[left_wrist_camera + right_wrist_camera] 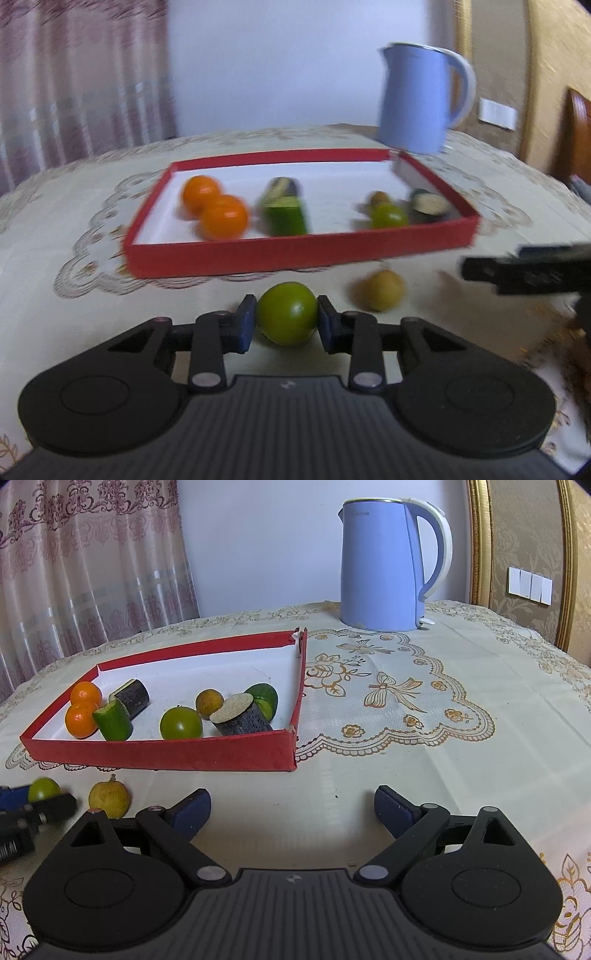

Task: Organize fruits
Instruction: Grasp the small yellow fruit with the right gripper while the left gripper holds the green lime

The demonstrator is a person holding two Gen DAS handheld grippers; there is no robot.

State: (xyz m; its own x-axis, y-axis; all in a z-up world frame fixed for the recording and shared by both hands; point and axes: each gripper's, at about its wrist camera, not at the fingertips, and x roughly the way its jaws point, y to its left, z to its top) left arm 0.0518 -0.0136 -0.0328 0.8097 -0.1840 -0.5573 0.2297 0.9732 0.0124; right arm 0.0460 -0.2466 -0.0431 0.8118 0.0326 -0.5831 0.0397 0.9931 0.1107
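Observation:
My left gripper (287, 320) is shut on a green fruit (286, 312), just in front of the red tray (295, 254); it also shows in the right wrist view (43, 789). A yellow-brown fruit (378, 294) lies on the cloth right of it, also seen in the right wrist view (109, 797). The tray (162, 753) holds two oranges (82, 716), a cucumber piece (113, 722), a green fruit (181, 723), a small brown fruit (209, 701), dark cut pieces (242, 720) and a green piece (263, 698). My right gripper (291, 812) is open and empty over the cloth.
A blue electric kettle (384, 568) stands at the back of the table, behind the tray's right corner. The patterned tablecloth (424, 720) covers the table. A curtain (92, 572) hangs at the back left. The right gripper's body (528, 273) shows at the left view's right edge.

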